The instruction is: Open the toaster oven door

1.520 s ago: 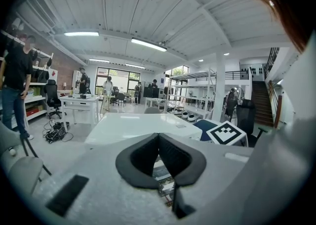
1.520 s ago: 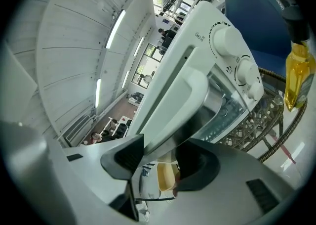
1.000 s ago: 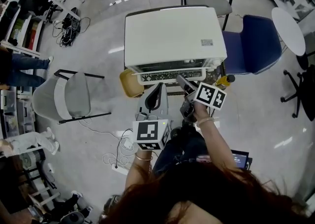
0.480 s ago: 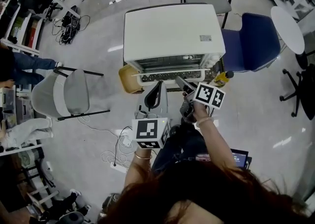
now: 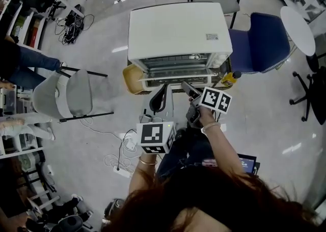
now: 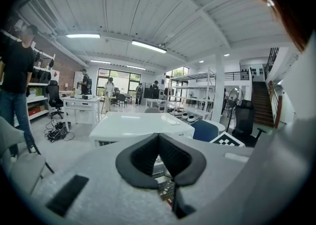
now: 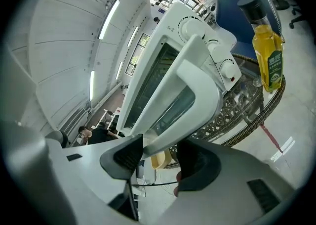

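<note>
Door (image 5: 173, 79) sits at upper centre of the head view, hinged off the front of the oven (image 5: 178, 29) and tipped partway out, so the rack inside shows behind it. The right gripper (image 5: 186, 87) reaches its lower right edge. The left gripper (image 5: 161, 95) hangs just below the door, apart from it.

In the left gripper view the jaws are pressed together with nothing between them, and the oven's white top lies beyond, at mid-frame.

In the right gripper view the jaws are clamped on the door's outer rim at lower centre, and the door slants away from the oven body. A bottle (image 7: 267, 53) stands at upper right on the lattice counter (image 7: 237, 108).

I judge the opening about half done: the grip is made and the door is ajar, and it has yet to swing fully down.
</note>
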`<state>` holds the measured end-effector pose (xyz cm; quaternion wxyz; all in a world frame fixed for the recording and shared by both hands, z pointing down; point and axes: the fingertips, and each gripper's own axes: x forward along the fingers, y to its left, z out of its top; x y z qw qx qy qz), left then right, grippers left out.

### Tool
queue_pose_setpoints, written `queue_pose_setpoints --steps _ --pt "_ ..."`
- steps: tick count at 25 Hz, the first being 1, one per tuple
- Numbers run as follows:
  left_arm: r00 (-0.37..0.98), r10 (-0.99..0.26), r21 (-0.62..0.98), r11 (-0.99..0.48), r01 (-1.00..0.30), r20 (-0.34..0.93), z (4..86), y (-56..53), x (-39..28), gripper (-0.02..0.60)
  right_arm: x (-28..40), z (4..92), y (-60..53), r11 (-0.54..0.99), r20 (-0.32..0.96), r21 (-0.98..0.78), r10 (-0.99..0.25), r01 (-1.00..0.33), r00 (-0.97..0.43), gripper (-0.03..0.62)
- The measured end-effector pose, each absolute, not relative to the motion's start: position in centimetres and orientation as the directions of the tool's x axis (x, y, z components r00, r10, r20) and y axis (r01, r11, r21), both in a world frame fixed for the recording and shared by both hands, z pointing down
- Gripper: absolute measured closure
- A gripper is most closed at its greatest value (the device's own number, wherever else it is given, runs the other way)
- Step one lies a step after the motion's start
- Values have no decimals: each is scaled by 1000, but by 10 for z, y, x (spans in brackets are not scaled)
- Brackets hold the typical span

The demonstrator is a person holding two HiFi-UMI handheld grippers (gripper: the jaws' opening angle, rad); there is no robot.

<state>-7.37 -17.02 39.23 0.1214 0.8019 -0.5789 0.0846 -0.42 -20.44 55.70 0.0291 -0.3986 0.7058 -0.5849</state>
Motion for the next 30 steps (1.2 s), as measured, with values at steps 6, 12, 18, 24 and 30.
queue_pose_setpoints --steps 6,12,18,24,30 --pt "309 -908 97 -294 -951 284 393 -164 -74 569 -3 559 -197 -7 436 -844 -591 -537 -679 393" --pt "304 -909 100 -287 -953 285 395 -160 -77 569 -3 563 -192 -12 446 -839 -586 -543 -677 391" --pt "299 -909 102 -281 -954 290 398 -156 -78 569 -3 571 -183 -19 463 -833 -572 -553 -677 388" --pt "295 -910 106 -276 -955 292 400 -152 -78 569 -1 584 -172 -36 487 -824 -553 -565 -676 388" --pt "292 -909 109 -271 -956 296 403 -149 -78 569 -1 592 -164 -47 503 -818 -542 -574 -673 388"
